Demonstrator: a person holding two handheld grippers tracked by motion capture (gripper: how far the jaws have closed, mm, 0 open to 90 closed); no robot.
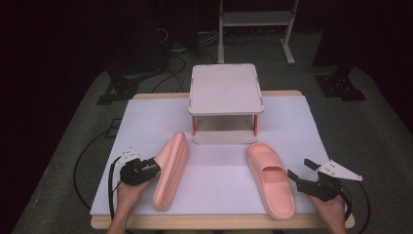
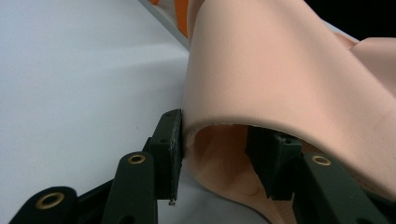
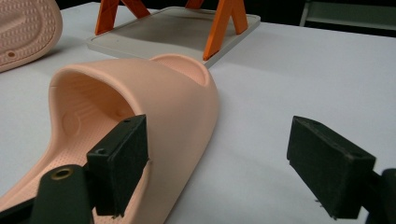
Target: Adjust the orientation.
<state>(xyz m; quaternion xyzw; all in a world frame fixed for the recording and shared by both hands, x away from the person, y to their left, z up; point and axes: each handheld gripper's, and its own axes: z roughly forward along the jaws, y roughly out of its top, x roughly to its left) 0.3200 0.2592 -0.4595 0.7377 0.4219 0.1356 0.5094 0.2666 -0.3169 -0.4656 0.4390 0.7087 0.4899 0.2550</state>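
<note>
Gripping the left slipper (image 1: 171,168) by its strap at lower left, tipped on its edge, our left tool (image 1: 152,168) clamps it. Our right tool (image 1: 298,171) gapes wide beside the flat right slipper (image 1: 271,178); both remain off the shelf (image 1: 226,88).

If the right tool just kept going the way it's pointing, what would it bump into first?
Probably the pink slipper lying flat right in front of the right tool. Its open jaws straddle the slipper's near side edge. Beyond it stands the small shelf with orange legs.
</note>
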